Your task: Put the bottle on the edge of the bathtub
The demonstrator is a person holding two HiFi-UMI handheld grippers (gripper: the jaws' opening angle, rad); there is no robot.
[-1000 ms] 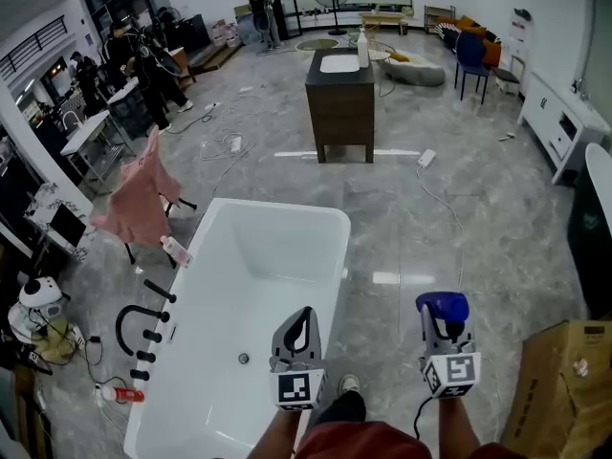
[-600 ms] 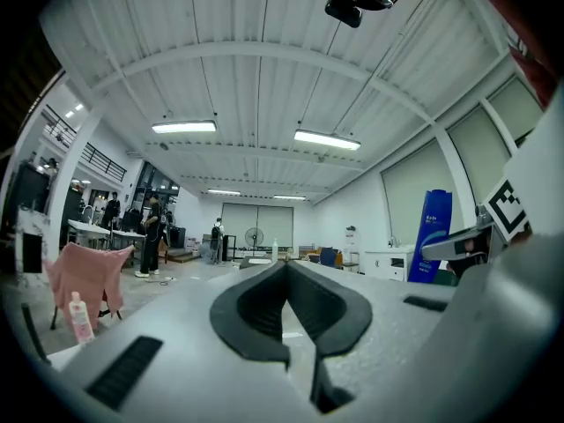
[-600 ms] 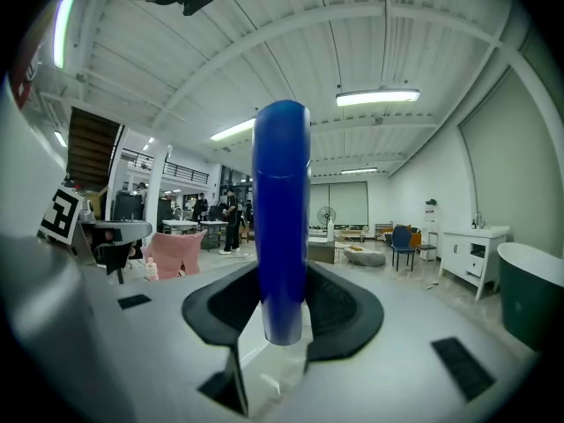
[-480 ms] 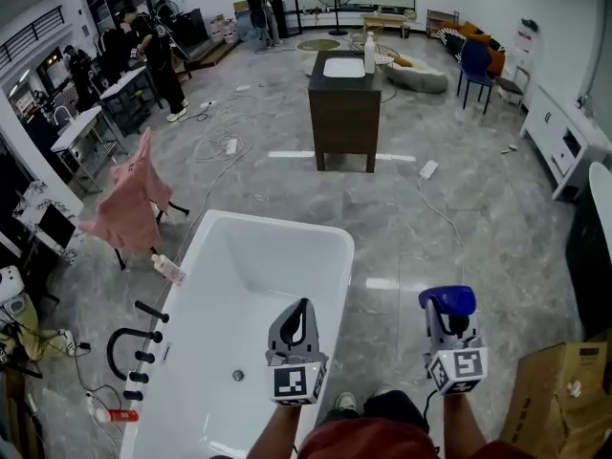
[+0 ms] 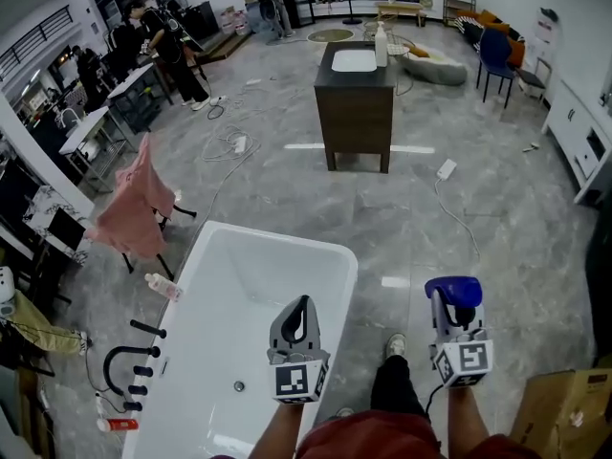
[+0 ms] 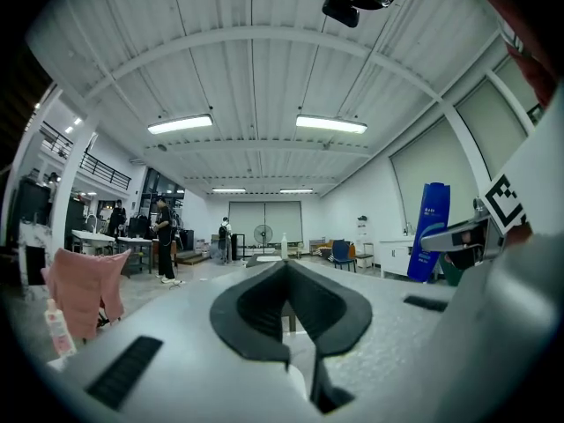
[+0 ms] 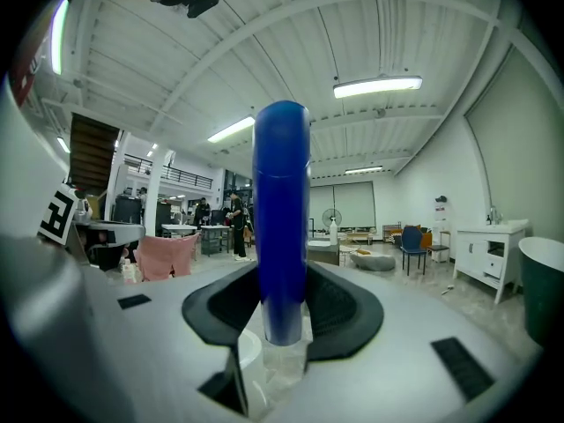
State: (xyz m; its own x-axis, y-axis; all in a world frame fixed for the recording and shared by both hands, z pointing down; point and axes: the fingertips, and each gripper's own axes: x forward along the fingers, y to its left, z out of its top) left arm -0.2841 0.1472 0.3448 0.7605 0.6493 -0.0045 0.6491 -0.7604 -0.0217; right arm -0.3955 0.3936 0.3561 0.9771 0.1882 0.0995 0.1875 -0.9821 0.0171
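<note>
The blue bottle [image 5: 453, 293] stands upright between the jaws of my right gripper [image 5: 451, 316], which is shut on it; in the right gripper view the blue bottle [image 7: 281, 218] rises straight up from the black pads. It hangs over the grey floor, to the right of the white bathtub [image 5: 345, 285]. My left gripper [image 5: 302, 308] hovers over the tub's right rim, jaws closed to a point with nothing in them. In the left gripper view the gripper's own tips [image 6: 286, 270] meet, and the blue bottle [image 6: 434, 229] shows at the right.
A small pink bottle [image 5: 163, 287] lies on the tub's left rim, with black taps [image 5: 129, 363] beside it. A pink cloth [image 5: 132, 204] hangs on a chair to the left. A dark sink cabinet [image 5: 357, 108] stands ahead, a cardboard box [image 5: 566, 411] at the lower right. Cables trail across the floor.
The person has stepped forward: the cabinet and tub sit lower in the head view. Both grippers keep their places relative to the tub, the right one still holding the bottle.
</note>
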